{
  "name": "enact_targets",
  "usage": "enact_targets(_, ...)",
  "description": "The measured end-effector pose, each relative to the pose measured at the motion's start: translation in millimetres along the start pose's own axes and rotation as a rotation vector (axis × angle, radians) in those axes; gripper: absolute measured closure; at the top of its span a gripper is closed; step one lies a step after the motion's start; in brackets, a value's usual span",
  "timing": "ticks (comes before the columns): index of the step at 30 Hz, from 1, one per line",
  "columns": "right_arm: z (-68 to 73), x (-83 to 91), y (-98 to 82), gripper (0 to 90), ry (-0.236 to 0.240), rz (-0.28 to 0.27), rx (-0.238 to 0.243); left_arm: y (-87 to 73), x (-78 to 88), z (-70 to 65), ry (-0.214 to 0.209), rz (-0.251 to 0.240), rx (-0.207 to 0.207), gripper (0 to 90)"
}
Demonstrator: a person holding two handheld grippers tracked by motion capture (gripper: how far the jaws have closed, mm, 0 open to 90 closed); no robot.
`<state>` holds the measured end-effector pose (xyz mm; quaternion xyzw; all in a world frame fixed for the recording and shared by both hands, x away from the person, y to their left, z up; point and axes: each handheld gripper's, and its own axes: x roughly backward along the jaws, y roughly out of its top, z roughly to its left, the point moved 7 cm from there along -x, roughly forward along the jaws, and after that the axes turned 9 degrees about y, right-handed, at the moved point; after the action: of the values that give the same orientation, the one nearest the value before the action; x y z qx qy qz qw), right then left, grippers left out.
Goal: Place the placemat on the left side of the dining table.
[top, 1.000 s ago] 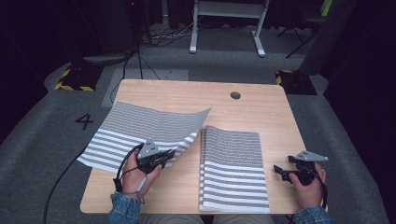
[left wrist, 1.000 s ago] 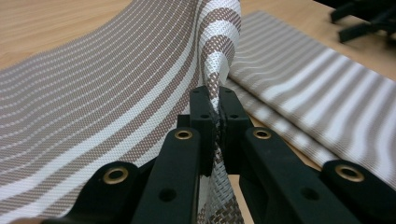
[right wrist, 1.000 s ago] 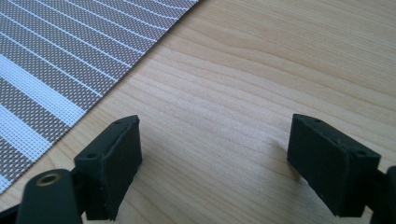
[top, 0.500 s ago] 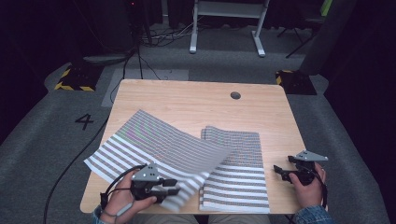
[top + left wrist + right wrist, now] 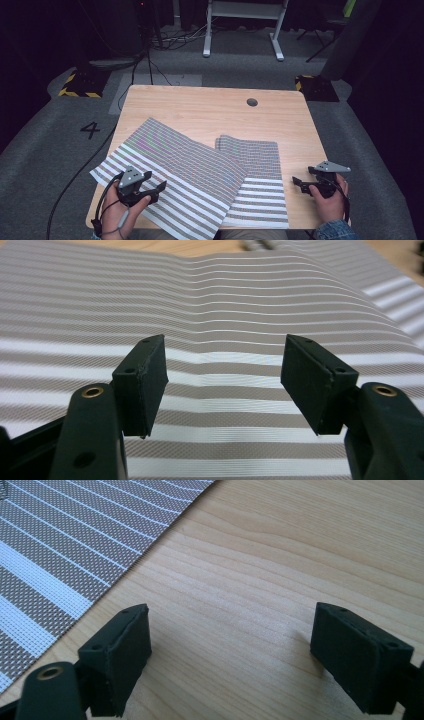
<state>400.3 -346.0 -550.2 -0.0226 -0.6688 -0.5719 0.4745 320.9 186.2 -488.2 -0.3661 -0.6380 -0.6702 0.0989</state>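
Observation:
A grey-and-white striped mat lies askew across the near left of the wooden table. Its right corner overlaps a second striped mat that lies square at the near right. My left gripper rests over the near left part of the top mat. In the left gripper view its jaws have just been opening and stand apart above the mat, with nothing between them. My right gripper hovers at the table's near right edge, open over bare wood, beside the second mat.
A round cable hole sits in the far right of the tabletop. The top mat's left corner hangs past the table's left edge. A black cable runs over the grey floor at the left, near a painted 4.
The left gripper drew the mat toward the near left, so its raised corner came down across the right mat. Its jaws then opened and let go. The right hand kept still.

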Motion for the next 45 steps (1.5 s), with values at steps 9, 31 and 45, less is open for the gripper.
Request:
enact_targets(9, 0.0, 0.0, 0.0, 16.4, 0.000, 0.000, 0.000, -25.1, -20.6, 46.7, 0.186, 0.092, 0.085, 34.1)
enact_targets(31, 0.1, 0.0, -0.1, 16.3, -0.001, 0.001, 0.000, -32.9, -42.6, 61.2, 0.337, 0.302, 0.114, 23.9)
enact_targets(45, 0.1, 0.0, -0.1, 16.3, -0.001, 0.001, 0.000, -26.0, -49.4, 57.9, 0.319, 0.247, 0.097, 46.1)
